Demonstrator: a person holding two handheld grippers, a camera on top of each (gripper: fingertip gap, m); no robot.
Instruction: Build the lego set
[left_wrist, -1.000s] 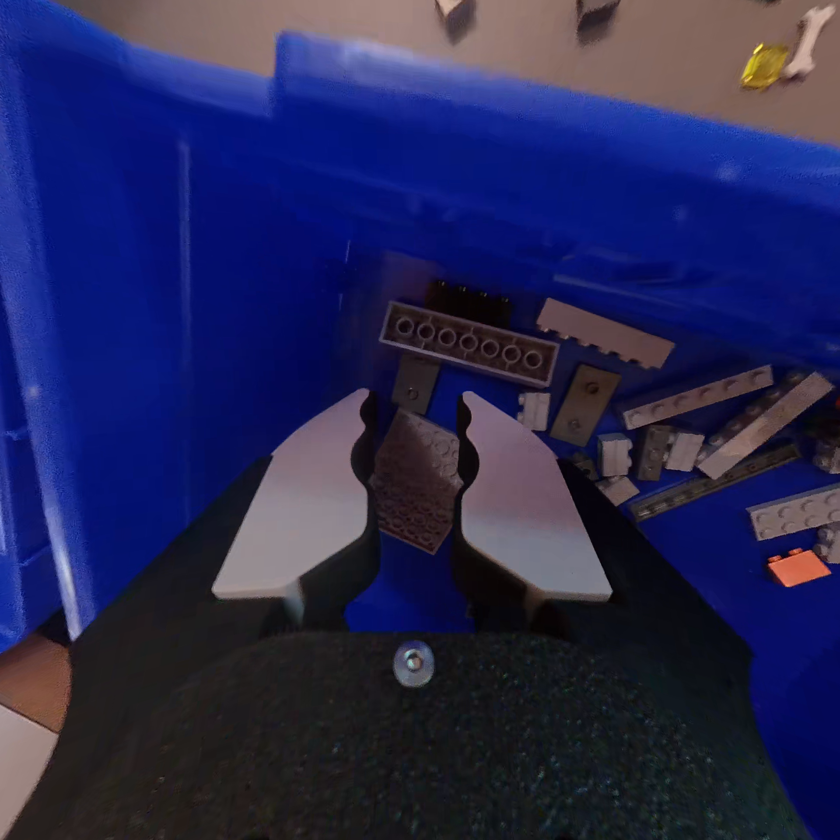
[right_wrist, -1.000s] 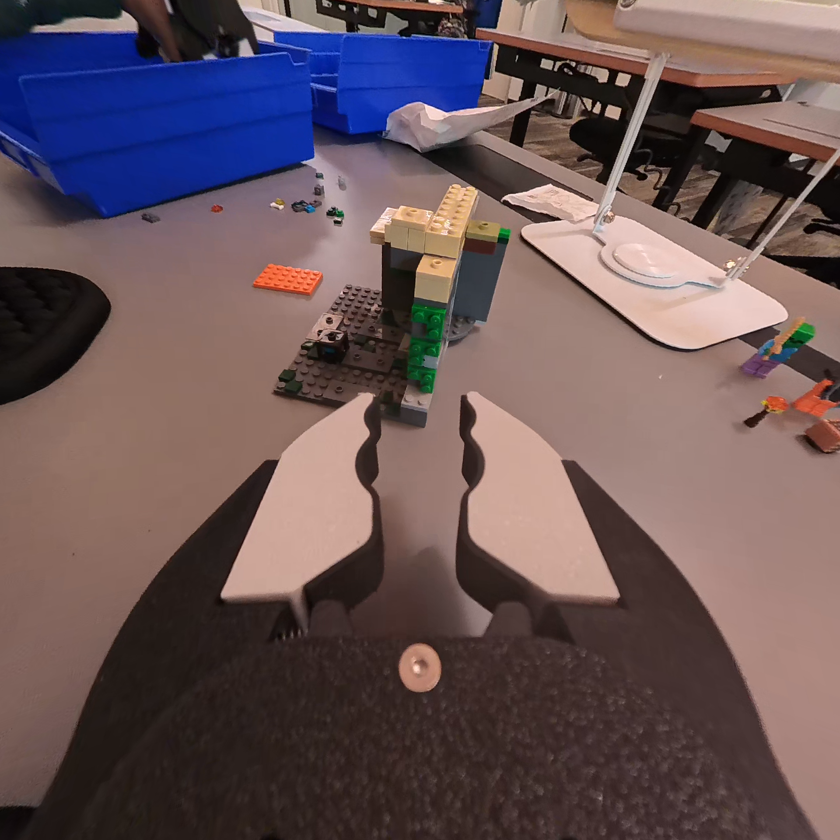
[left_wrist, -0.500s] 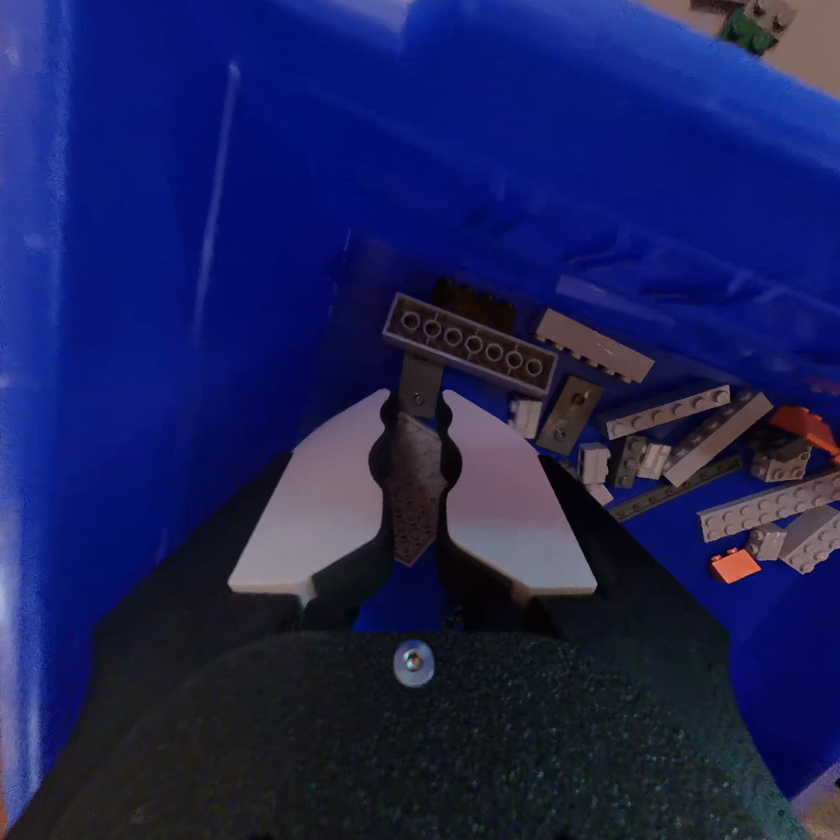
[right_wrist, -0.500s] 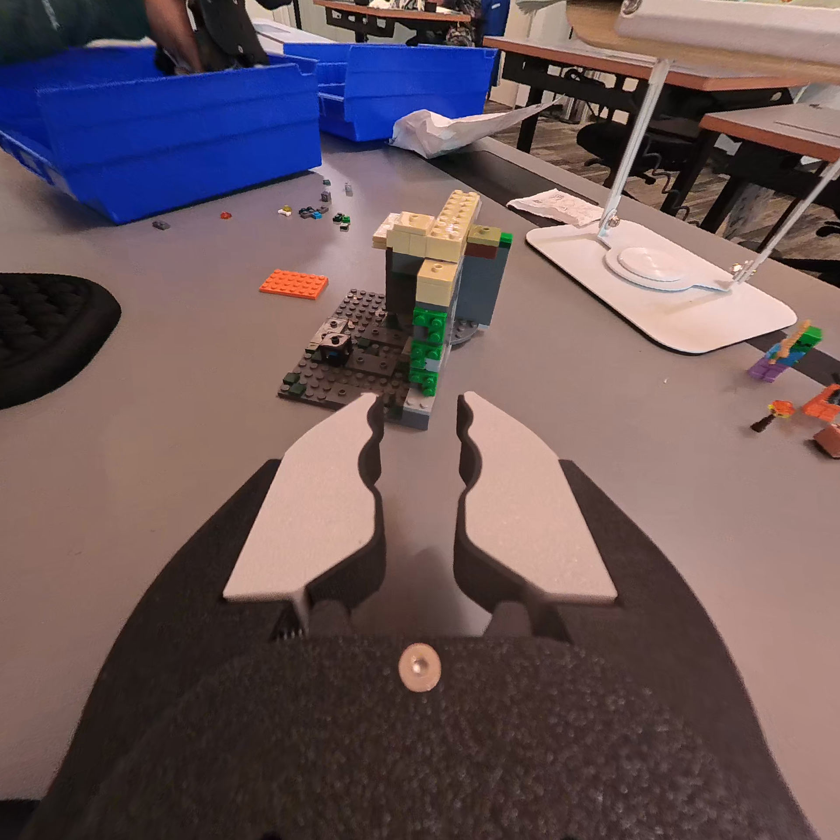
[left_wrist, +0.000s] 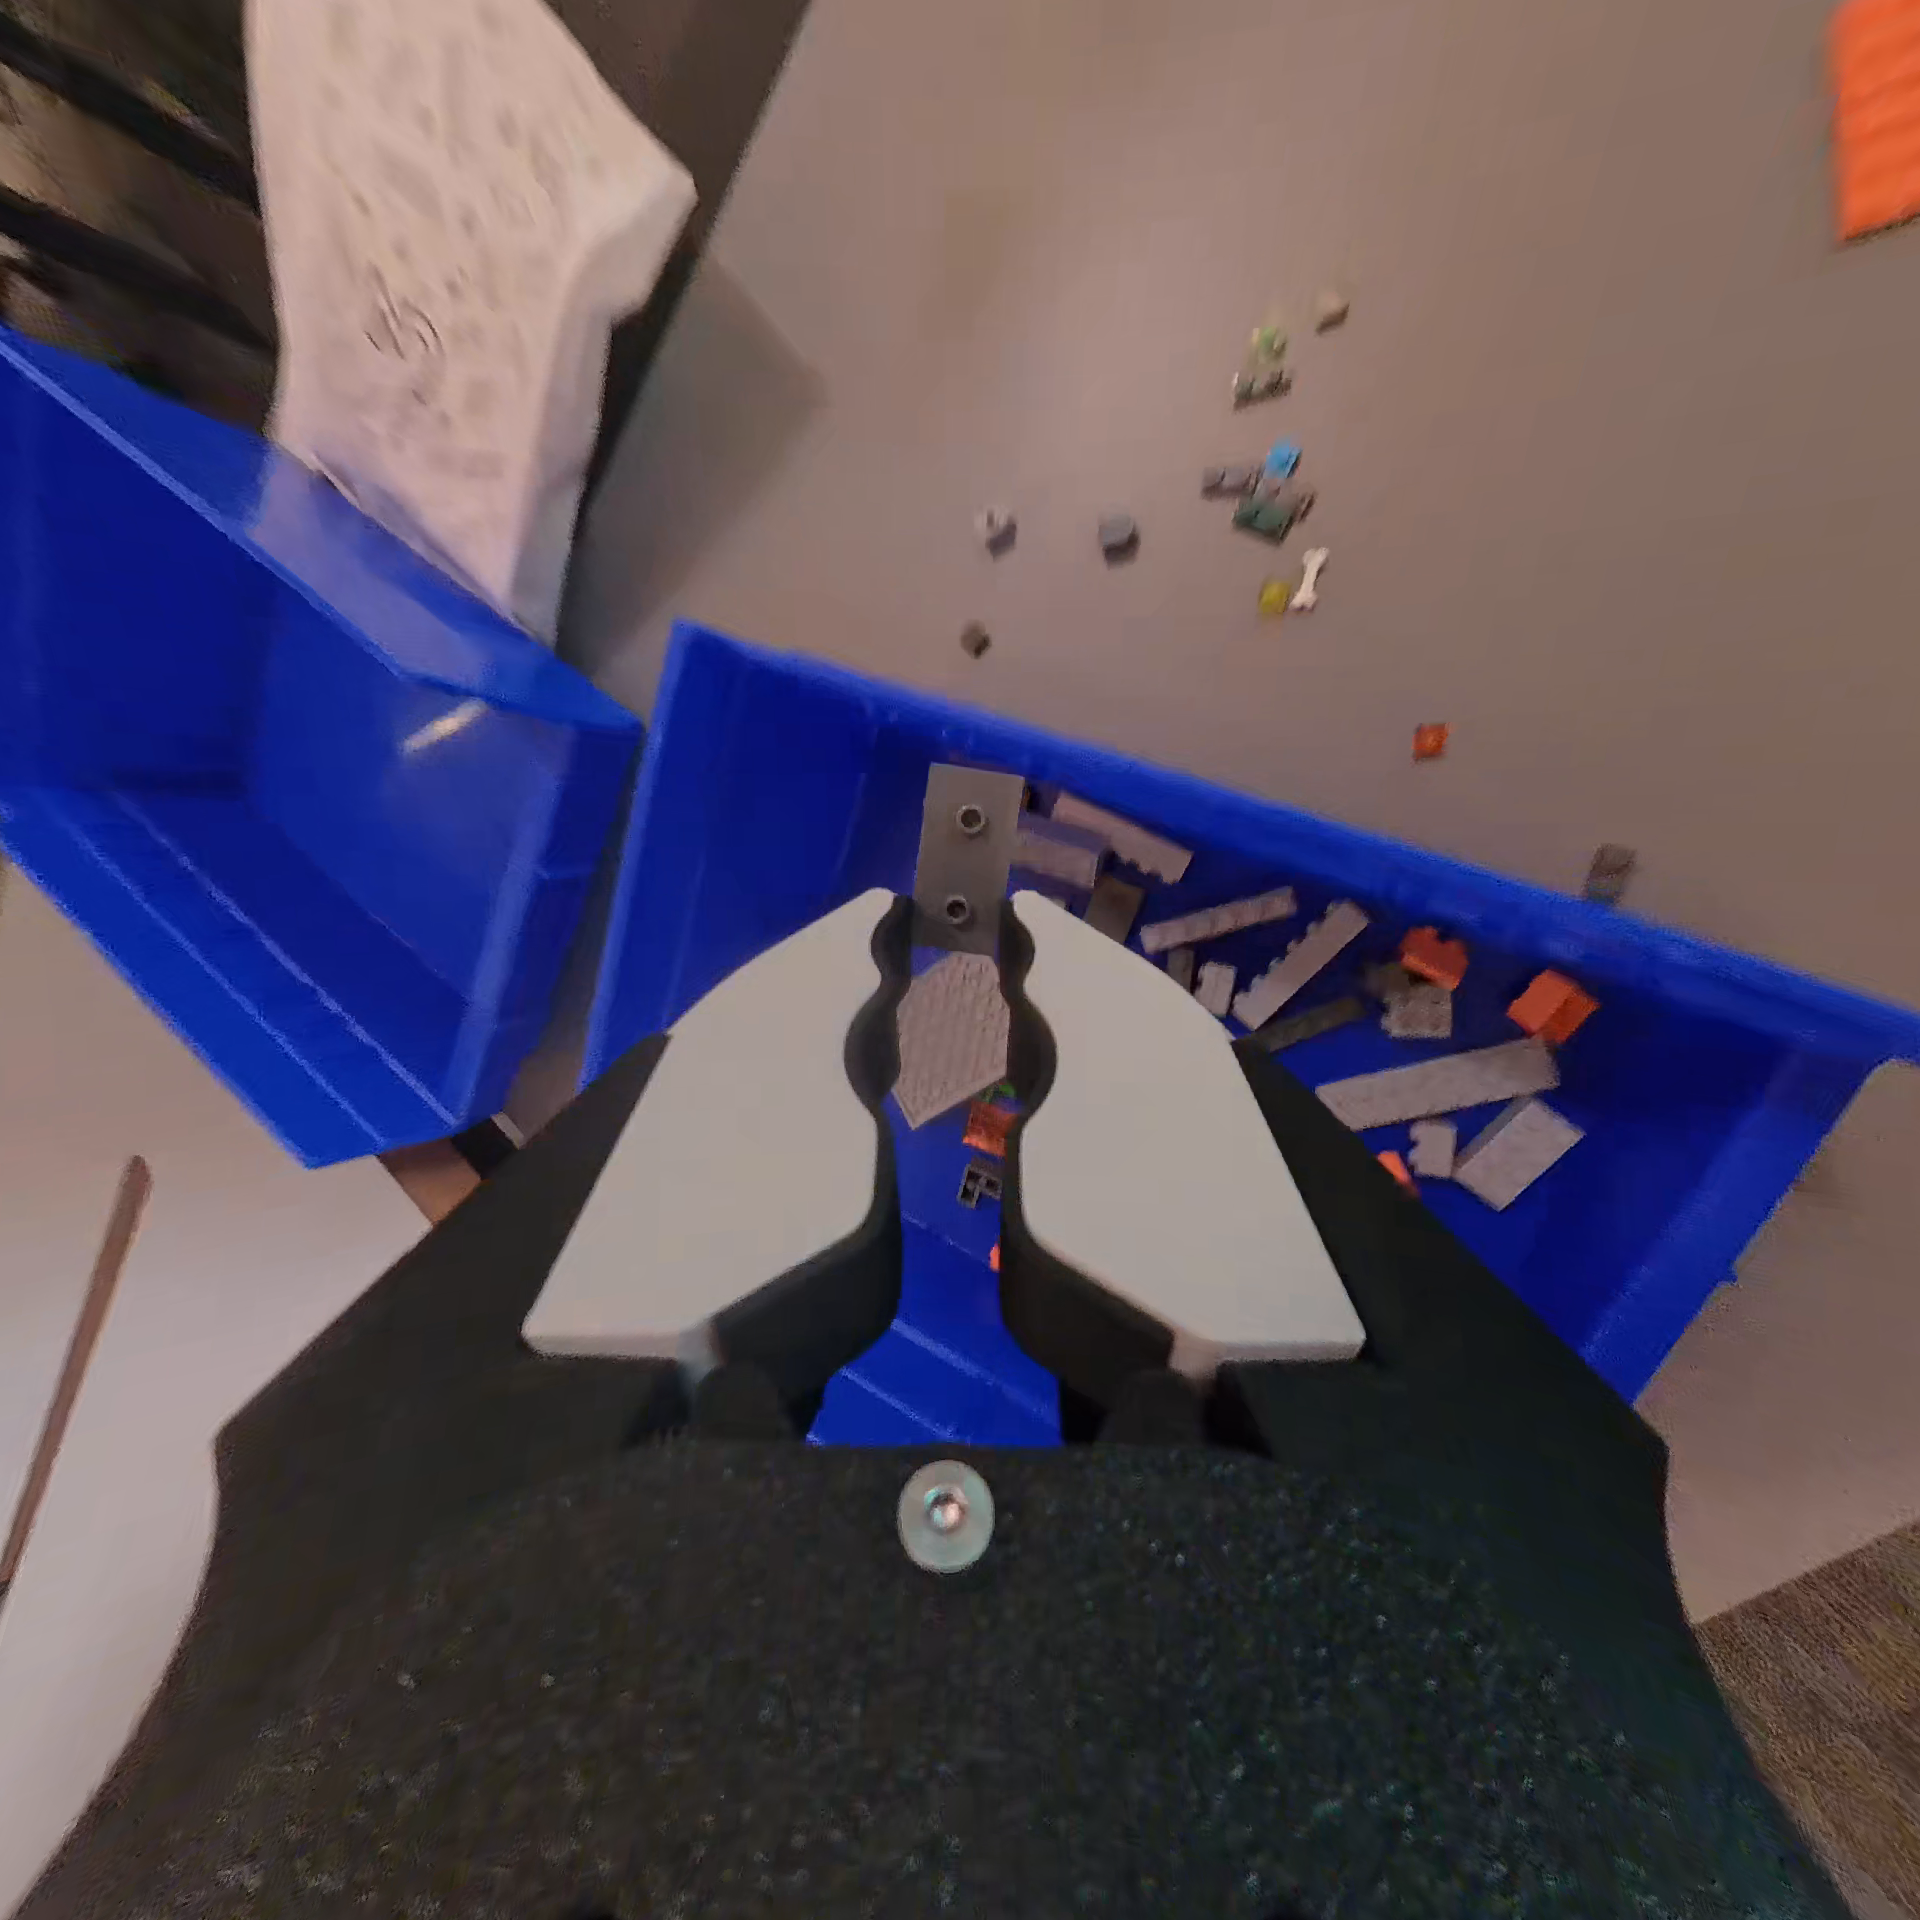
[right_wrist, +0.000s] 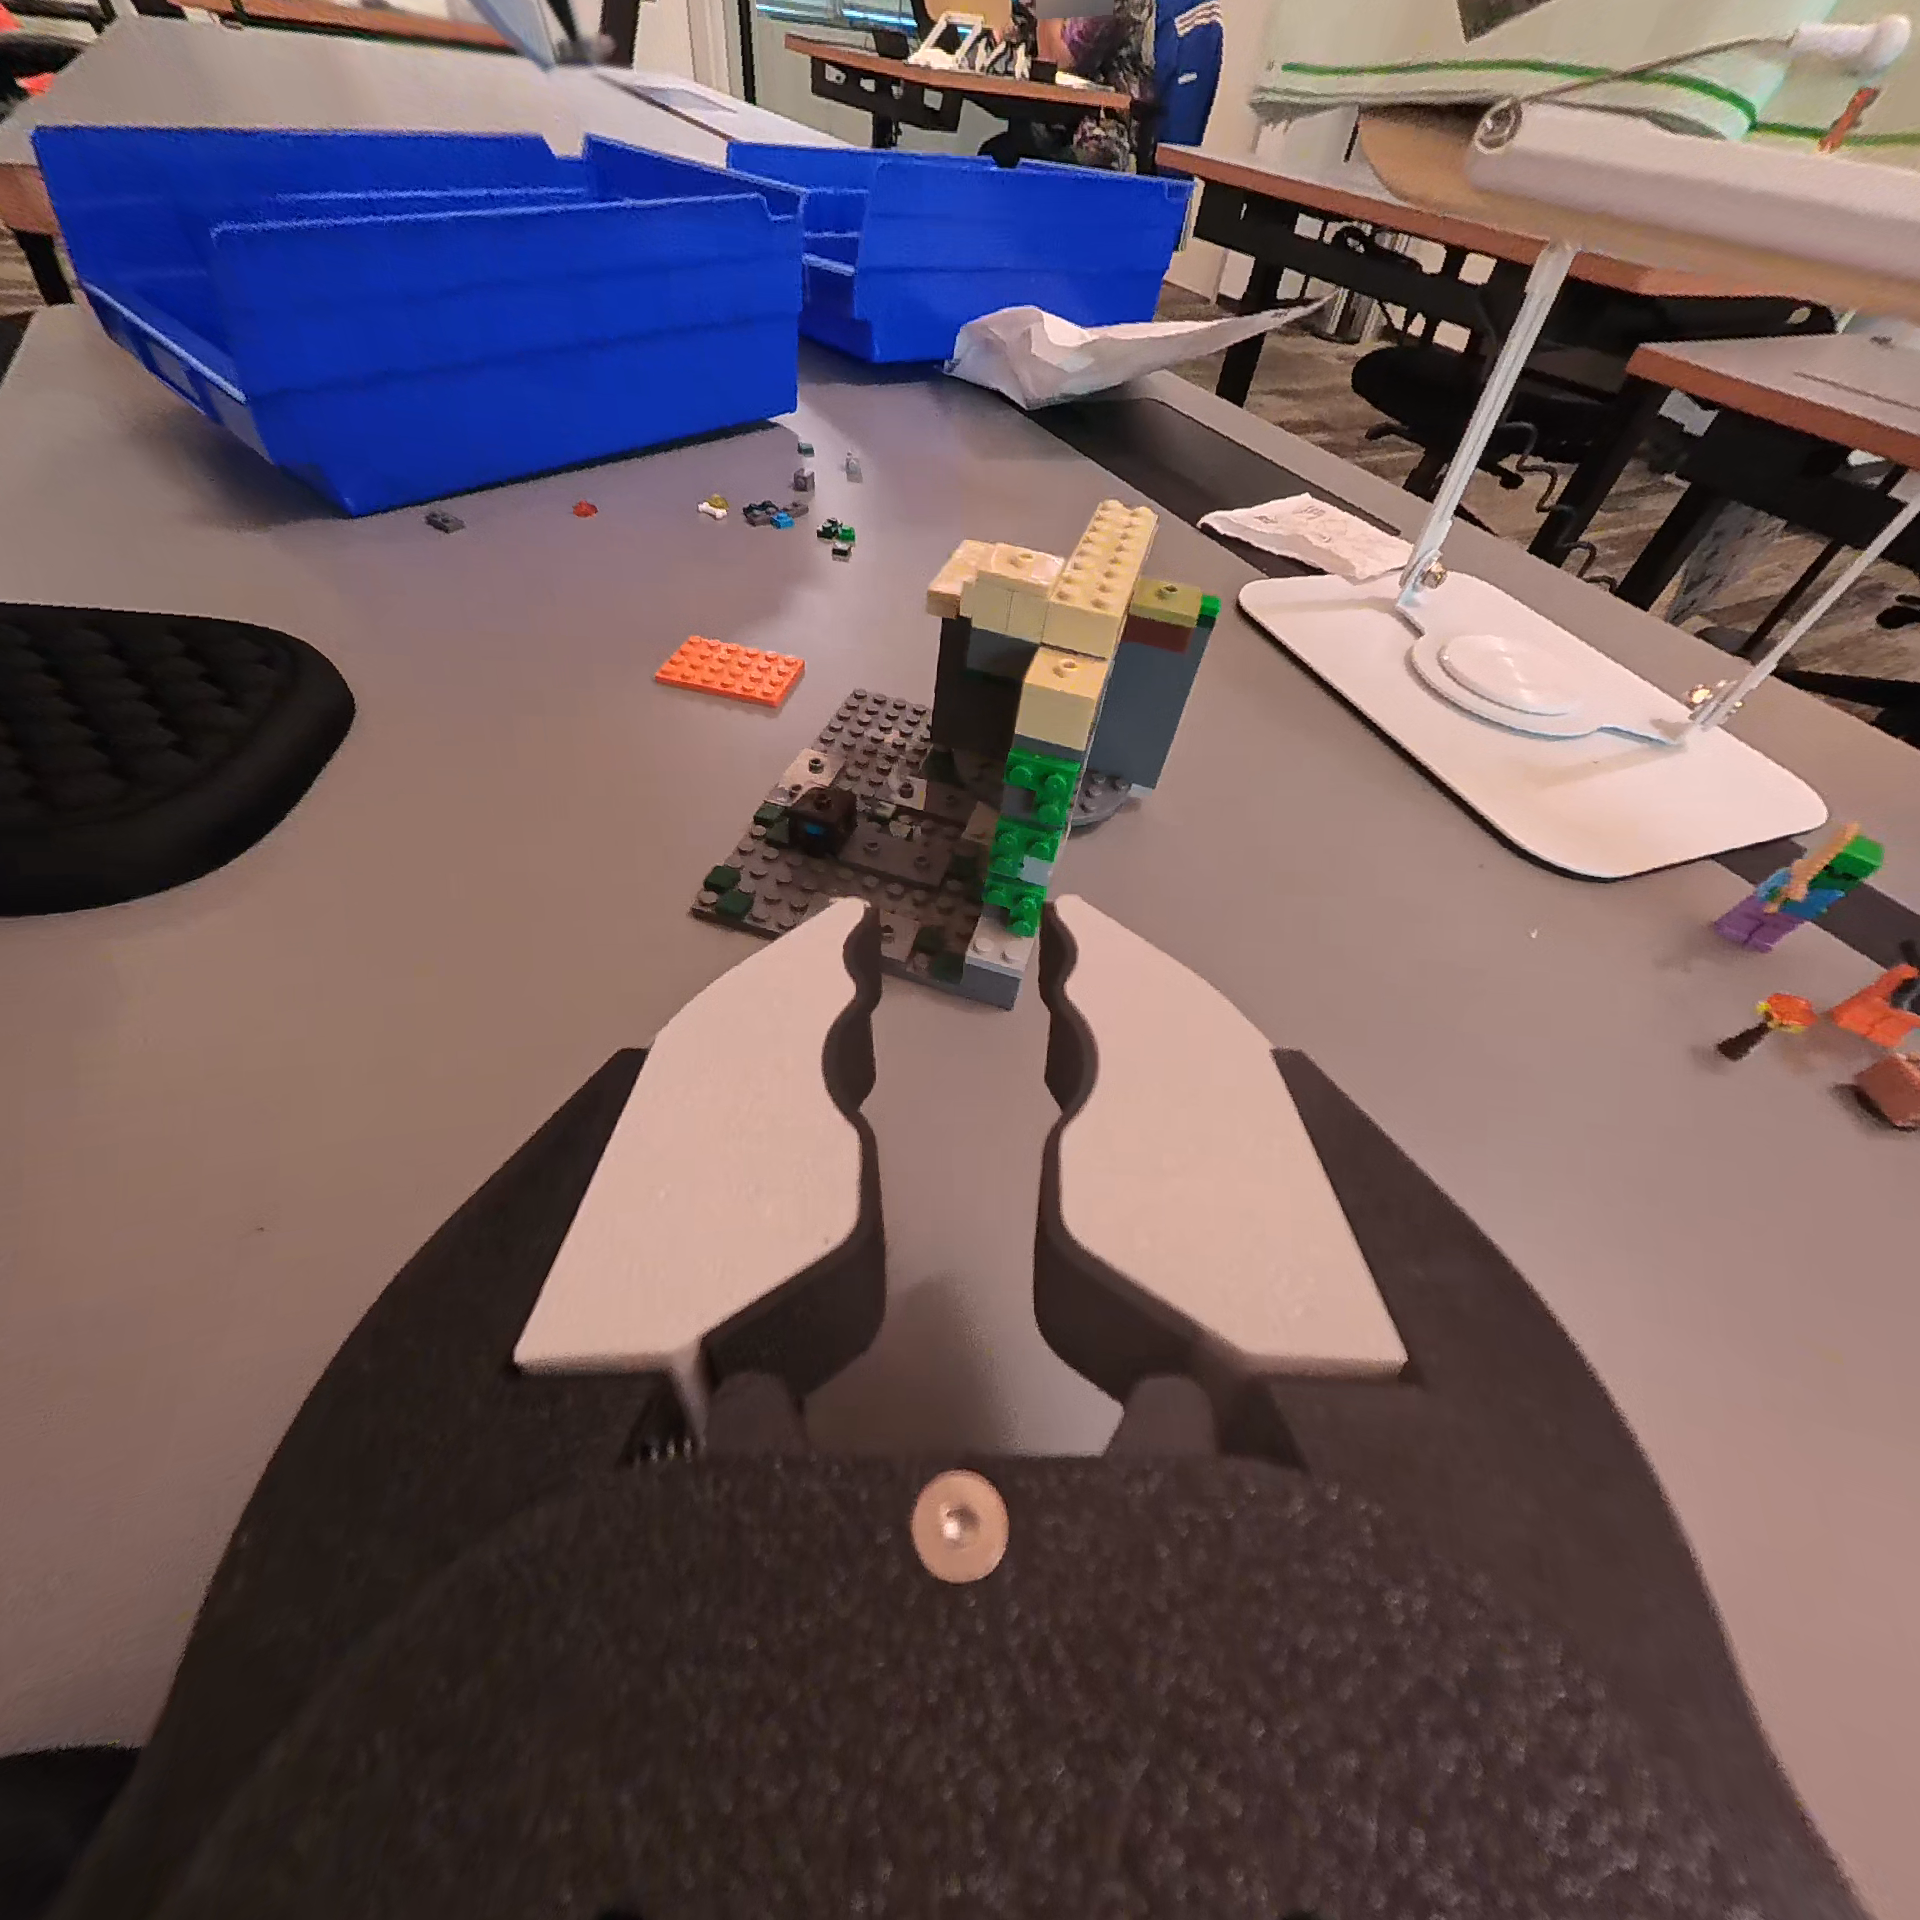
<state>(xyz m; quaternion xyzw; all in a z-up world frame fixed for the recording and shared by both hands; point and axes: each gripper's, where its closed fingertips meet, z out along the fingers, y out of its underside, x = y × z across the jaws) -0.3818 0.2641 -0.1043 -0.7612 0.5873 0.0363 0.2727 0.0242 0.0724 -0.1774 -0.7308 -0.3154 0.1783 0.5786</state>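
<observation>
Grey desk (right_wrist: 416, 1039). Left tongs (left_wrist: 954, 914) above blue bin (left_wrist: 1351, 831) of loose bricks, closed on a dark grey plate (left_wrist: 966, 862). Lego build (right_wrist: 997, 758) mid-desk; right tongs (right_wrist: 954, 925) just before it, parted, holding nothing.

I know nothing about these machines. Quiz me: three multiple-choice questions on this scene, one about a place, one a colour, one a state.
1. Where do the loose grey bricks lie?
A on the white stand
B in a blue bin
C on the black mat

2. What colour is the flat plate beside the model?
A orange
B purple
C white

3. The right tool is:
A gripping a brick
B open, empty
C out of sight

Answers:
B, grey bricks lie inside the blue bin.
A, the plate by the model is orange.
B, nothing sits in the right tool.
</observation>
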